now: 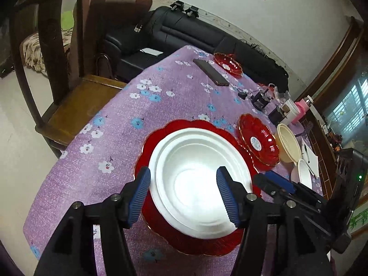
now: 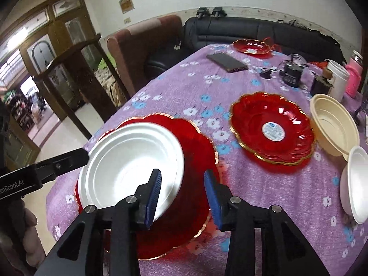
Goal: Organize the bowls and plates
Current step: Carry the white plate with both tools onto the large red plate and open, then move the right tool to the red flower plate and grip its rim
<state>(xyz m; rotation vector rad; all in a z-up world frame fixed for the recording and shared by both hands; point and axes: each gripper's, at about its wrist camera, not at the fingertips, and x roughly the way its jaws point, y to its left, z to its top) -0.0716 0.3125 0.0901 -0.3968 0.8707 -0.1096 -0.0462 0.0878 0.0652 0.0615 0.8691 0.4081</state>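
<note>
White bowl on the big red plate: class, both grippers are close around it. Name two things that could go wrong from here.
1. The white bowl sits off-centre on the big red plate, whose near rim reaches the table edge; a nudge could tip both off.
2. The right gripper straddles the bowl's rim with open jaws, and the left gripper is open around it too; pulling back carelessly could drag the light bowl.

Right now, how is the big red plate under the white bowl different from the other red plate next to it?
The big red plate carries a white bowl; the smaller red plate carries nothing. The smaller one shows a round sticker in its middle; the big one's middle is covered. Both have wavy gold-edged rims.
</note>
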